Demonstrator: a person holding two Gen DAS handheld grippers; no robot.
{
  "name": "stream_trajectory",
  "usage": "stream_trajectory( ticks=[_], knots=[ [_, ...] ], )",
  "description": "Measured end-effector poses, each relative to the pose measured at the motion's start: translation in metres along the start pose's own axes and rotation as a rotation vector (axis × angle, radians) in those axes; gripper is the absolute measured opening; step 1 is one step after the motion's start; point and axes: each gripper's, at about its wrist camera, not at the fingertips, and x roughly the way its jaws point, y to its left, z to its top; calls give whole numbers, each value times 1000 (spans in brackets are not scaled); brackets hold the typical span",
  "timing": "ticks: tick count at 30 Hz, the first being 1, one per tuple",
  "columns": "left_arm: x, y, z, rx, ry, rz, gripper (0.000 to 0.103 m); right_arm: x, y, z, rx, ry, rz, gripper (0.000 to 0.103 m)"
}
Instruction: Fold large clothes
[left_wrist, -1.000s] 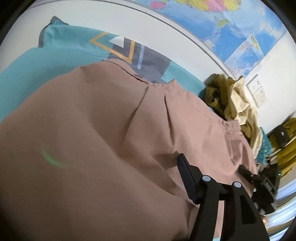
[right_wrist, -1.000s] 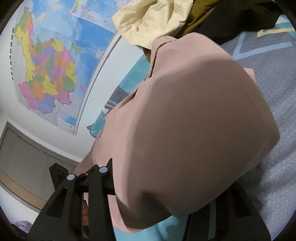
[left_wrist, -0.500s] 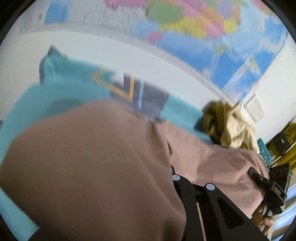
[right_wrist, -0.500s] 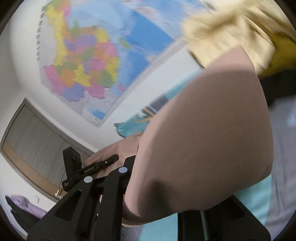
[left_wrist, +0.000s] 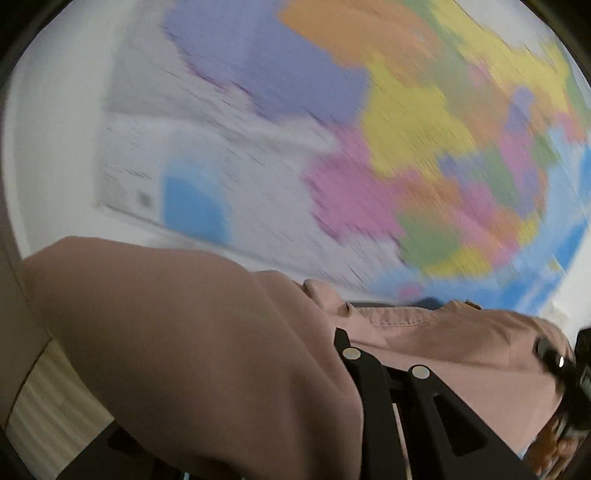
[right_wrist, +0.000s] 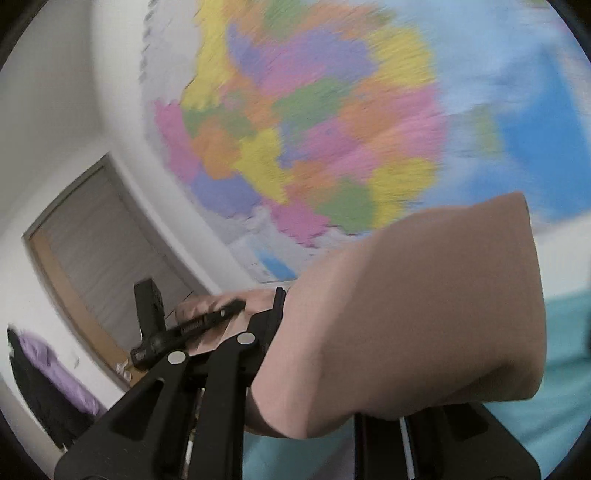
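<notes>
The left gripper (left_wrist: 332, 354) has just clamped its jaws onto the dusty-pink garment (left_wrist: 192, 350), which drapes over its fingers and stretches across to the right gripper (right_wrist: 284, 325), whose jaws have also just closed on a fold of the same cloth. The garment hangs lifted between both, in front of the colourful wall map (left_wrist: 424, 140), above the teal bedcover (right_wrist: 569, 398)

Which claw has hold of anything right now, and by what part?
Both claws grip the pink garment: the left claw beside its waistband, the right claw at a fabric edge, exact part hidden.
</notes>
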Motion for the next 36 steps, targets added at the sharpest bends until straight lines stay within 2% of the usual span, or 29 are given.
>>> stream_trajectory(
  ticks=[1, 3, 5, 7, 8, 9, 12, 13, 14, 15, 18, 19, 20, 22, 24, 25, 29, 32, 34, 36],
  knots=[
    [0, 19, 1, -25, -31, 15, 13, 20, -1, -9, 1, 17, 17, 15],
    [8, 53, -8, -64, -31, 50, 13, 54, -10, -32, 8, 98, 45, 15],
    [31, 95, -36, -114, 27, 111, 14, 87, -24, -66, 36, 215, 37, 16],
    [68, 133, -75, -161, 162, 188, 13, 111, -42, -99, 62, 324, -9, 17],
    [80, 146, -91, -182, 215, 199, 13, 124, -55, -120, 92, 405, -30, 18],
    [90, 157, -106, -189, 255, 231, 13, 129, -63, -133, 115, 451, -41, 23],
    [94, 174, -123, -230, 261, 202, 17, 120, -75, -150, 139, 490, -44, 36],
    [92, 177, -124, -239, 256, 190, 18, 111, -79, -148, 162, 484, -36, 43],
    [91, 179, -124, -244, 253, 180, 19, 104, -82, -146, 180, 470, -33, 55],
    [90, 178, -124, -242, 255, 176, 19, 92, -88, -143, 202, 455, -35, 60],
    [94, 174, -122, -216, 266, 179, 18, 71, -110, -136, 306, 416, -37, 64],
    [94, 175, -121, -208, 266, 185, 17, 69, -120, -135, 355, 400, -23, 64],
    [97, 173, -118, -198, 268, 190, 16, 68, -124, -138, 372, 397, -16, 60],
    [104, 171, -111, -184, 278, 203, 14, 76, -124, -144, 369, 423, -7, 27],
    [110, 166, -96, -148, 276, 218, 13, 88, -119, -145, 323, 426, -39, 15],
    [109, 164, -88, -141, 264, 213, 13, 92, -117, -143, 312, 416, -34, 12],
    [105, 167, -71, -145, 189, 227, 14, 103, -101, -140, 272, 398, 9, 11],
    [123, 184, -90, -185, 264, 264, 15, 107, -108, -160, 290, 483, -20, 11],
    [130, 187, -104, -166, 305, 285, 20, 101, -116, -167, 323, 492, -12, 16],
    [127, 184, -110, -144, 304, 304, 34, 94, -117, -163, 328, 485, -24, 23]
  ],
)
